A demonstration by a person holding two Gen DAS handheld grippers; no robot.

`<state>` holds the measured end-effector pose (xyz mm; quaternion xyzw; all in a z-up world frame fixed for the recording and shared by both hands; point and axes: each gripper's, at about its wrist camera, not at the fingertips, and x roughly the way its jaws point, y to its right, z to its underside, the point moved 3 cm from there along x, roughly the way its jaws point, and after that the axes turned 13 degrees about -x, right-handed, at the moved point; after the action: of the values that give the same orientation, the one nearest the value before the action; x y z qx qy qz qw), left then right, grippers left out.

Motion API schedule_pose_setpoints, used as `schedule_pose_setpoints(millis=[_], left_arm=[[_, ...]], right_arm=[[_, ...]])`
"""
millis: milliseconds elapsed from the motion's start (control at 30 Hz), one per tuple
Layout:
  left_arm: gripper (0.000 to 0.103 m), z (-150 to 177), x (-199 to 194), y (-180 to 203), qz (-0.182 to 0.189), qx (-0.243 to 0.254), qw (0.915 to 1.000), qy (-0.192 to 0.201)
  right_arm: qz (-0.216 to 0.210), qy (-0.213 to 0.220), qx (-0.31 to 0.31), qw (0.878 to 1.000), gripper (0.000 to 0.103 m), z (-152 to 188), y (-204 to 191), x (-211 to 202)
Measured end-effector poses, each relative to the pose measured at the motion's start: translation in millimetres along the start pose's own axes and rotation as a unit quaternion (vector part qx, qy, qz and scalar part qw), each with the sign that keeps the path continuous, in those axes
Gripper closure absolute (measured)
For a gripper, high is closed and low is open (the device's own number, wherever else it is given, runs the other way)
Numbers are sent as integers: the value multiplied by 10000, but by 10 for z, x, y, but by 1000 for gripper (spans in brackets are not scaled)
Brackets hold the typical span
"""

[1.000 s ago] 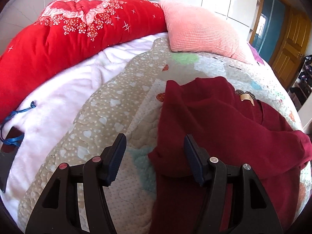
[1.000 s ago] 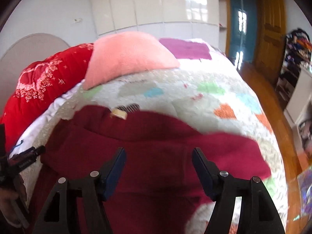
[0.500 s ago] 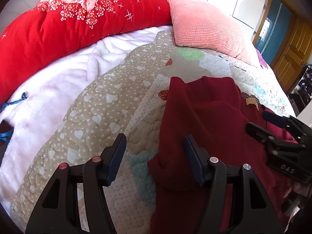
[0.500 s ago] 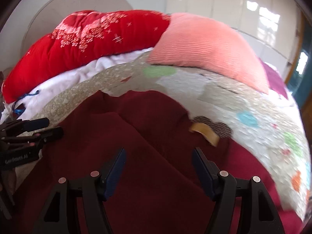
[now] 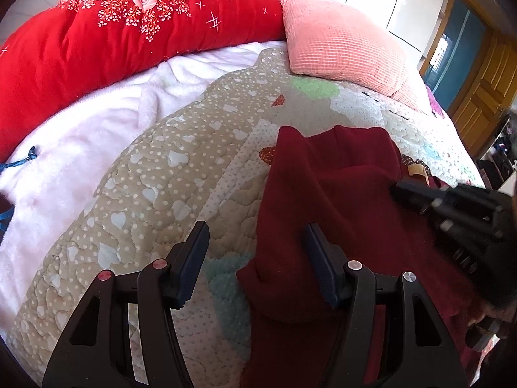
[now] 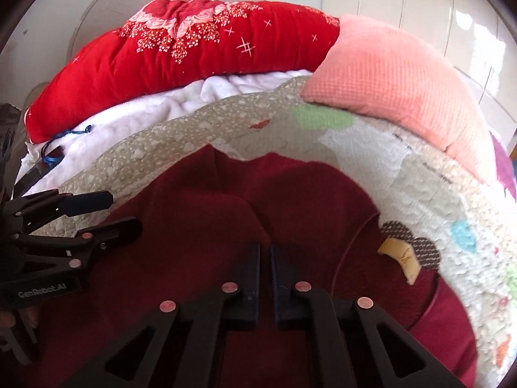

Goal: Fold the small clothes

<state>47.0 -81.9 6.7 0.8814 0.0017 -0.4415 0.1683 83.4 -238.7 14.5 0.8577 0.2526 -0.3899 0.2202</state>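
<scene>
A dark red sweater point(image 5: 339, 200) lies on the quilted bed, its left sleeve folded across the body. It also fills the lower right wrist view point(image 6: 226, 220), with its tan neck label point(image 6: 400, 258) at the right. My left gripper point(image 5: 255, 252) is open, its jaws either side of the sweater's left edge, just above it. My right gripper point(image 6: 265, 262) is shut on a fold of the sweater near its middle. The right gripper also shows in the left wrist view point(image 5: 452, 210), and the left gripper in the right wrist view point(image 6: 106, 213).
The sweater lies on a beige heart-patterned quilt point(image 5: 155, 187). A red floral duvet point(image 5: 97, 42), a pink pillow point(image 5: 345, 45) and a white fleece blanket point(image 5: 80, 135) lie along the head of the bed. A wooden door point(image 5: 484, 97) is at the far right.
My right gripper swung left over the sweater's middle and closed on a fold of it. My left gripper stayed open at the sweater's left edge.
</scene>
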Motion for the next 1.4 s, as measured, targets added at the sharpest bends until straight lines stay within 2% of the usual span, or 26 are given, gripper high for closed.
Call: schedule_pose_setpoints(millis=[100,133,233,333,433,467,600,700,733,767,900,967,1033,1167,1267,1333,1400], left_arm=[[41,19,46,-1,7,-38,10000,-43],[41,22,48,-1,-7,-27,10000,-33],[41,21,48,8,-51,27,10000,-32],[41,-8,-41,1,-99,107,9999,74],[41,-91,-144,4,-55,87,9995,287],[41,-126,-142,21,-35,86,9995,300],[41,-223,-24,170,-63,253,9993,263],[41,-190,273,225,-474,462,9978,-35],[41,-166,340,217,-488,474,9976,-129],[41,-164,327,205,-445,448,9980,-68],[41,-168,214,182,-406,396,9983,-97],[41,-133,109,194,-312,414,9986,-60],[41,-80,1,236,-189,460,9988,18],[41,70,-177,362,96,527,9985,110],[41,226,-209,517,227,701,9973,52],[41,309,-183,604,187,861,9961,24],[41,376,-149,682,148,1009,9948,-36]], right_arm=[[277,214,193,9992,99,-63,83,-104],[461,138,278,9985,99,-68,121,-73],[585,-202,409,9972,99,-23,128,144],[727,-144,364,9966,97,9,74,140],[652,42,659,9957,73,89,104,-170],[513,123,737,9959,71,129,83,-280],[216,122,790,9966,71,348,-84,-480],[-15,-95,995,9950,71,585,-198,-361],[-52,-148,1099,9938,70,668,-226,-307],[1,35,1183,9930,70,720,-239,-333],[40,58,1274,9918,70,789,-214,-590],[450,194,1311,9902,69,880,-100,-853],[1044,96,1472,9835,67,1048,90,-1112],[1762,-109,2141,9607,58,1492,433,-1466],[1844,-264,2774,9425,58,1815,612,-1517],[1809,-347,3096,9329,58,1940,684,-1474],[1667,-162,3180,9332,58,1969,692,-1491]])
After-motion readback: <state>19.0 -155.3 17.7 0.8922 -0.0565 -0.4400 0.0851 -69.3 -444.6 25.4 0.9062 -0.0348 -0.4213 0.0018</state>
